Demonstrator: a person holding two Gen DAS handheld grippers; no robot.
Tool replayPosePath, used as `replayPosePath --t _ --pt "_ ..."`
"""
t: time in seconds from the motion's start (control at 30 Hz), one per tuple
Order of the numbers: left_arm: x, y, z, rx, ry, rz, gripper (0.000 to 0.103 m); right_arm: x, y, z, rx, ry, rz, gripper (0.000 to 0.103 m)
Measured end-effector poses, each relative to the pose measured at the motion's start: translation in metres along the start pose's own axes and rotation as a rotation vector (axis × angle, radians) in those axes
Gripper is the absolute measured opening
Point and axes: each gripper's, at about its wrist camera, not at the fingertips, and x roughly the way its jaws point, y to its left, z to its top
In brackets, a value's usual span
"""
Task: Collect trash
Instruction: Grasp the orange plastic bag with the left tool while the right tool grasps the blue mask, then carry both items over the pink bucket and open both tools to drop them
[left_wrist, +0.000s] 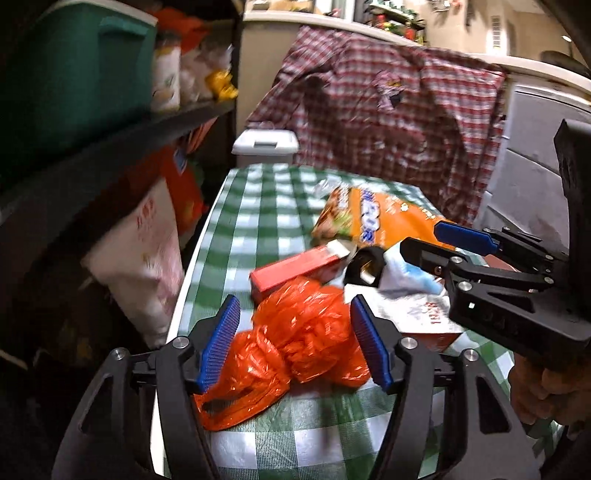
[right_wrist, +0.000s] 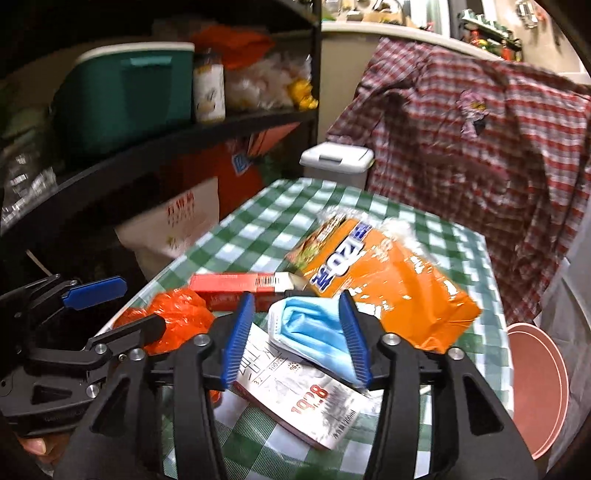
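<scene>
Trash is spread on the checked worktop (left_wrist: 258, 206). The orange bag (left_wrist: 295, 343) is framed by the spread left claw (left_wrist: 295, 347); the blue mask (right_wrist: 310, 332) by the spread right claw (right_wrist: 295, 336). Each should be squeezed in the middle.

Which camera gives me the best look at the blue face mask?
The right wrist view: the blue face mask lies crumpled between the open right gripper. The left wrist view shows only a pale blurred patch of it.

one orange bag (left_wrist: 295, 339), one red box (left_wrist: 291, 271) (open-ended), two tools
</scene>
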Motion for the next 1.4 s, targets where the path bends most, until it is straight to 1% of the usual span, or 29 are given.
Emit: replayPosePath --t 0.07,0.17,0.27,0.3,0.33,0.37,0.43,0.5,0.6,0.8,1.03,1.27,1.4 --pt "0.004 0.003 -0.002 -0.019 0.0 -0.006 0.07 0.009 0.002 -0.002 -0.01 0.024 -0.005 0.051" --pt "0.009 0.006 -0.001 -0.037 0.007 -0.028 0.07 0.023 0.002 -0.005 -0.023 0.07 -0.018 0.051" --pt "0.014 0.006 -0.001 -0.043 0.018 -0.045 0.07 0.03 0.001 -0.009 -0.031 0.086 -0.03 0.051" --pt "0.015 0.005 -0.002 -0.039 0.022 -0.046 0.07 0.03 -0.001 -0.009 -0.03 0.09 -0.033 0.049" --pt "0.016 0.005 -0.002 -0.033 0.023 -0.043 0.07 0.03 -0.002 -0.009 -0.026 0.092 -0.033 0.044" --pt "0.016 0.004 -0.003 -0.031 0.023 -0.043 0.069 0.03 -0.003 -0.009 -0.024 0.095 -0.034 0.041" --pt "0.015 0.003 -0.002 -0.032 0.03 -0.06 0.062 0.029 -0.004 -0.009 -0.026 0.097 -0.028 0.031" --pt "0.015 0.001 -0.002 -0.028 0.038 -0.07 0.049 0.025 -0.003 -0.008 -0.037 0.093 -0.019 0.023" --pt "0.011 -0.003 -0.001 -0.023 0.044 -0.07 0.041 0.017 -0.004 -0.007 -0.041 0.083 -0.01 0.018" --pt "-0.006 -0.007 0.005 -0.024 0.024 -0.068 0.033 -0.017 -0.012 0.003 -0.037 0.034 -0.011 0.016" --pt "-0.042 -0.022 0.027 0.008 -0.025 -0.062 0.032 -0.07 -0.029 0.014 -0.024 -0.036 -0.012 0.016" --pt "-0.078 -0.054 0.064 0.097 -0.081 -0.029 0.031 -0.126 -0.06 0.022 0.017 -0.106 -0.029 0.016" --pt "-0.096 -0.071 0.089 0.111 -0.109 -0.042 0.031 -0.155 -0.084 0.028 0.027 -0.145 -0.053 0.016"
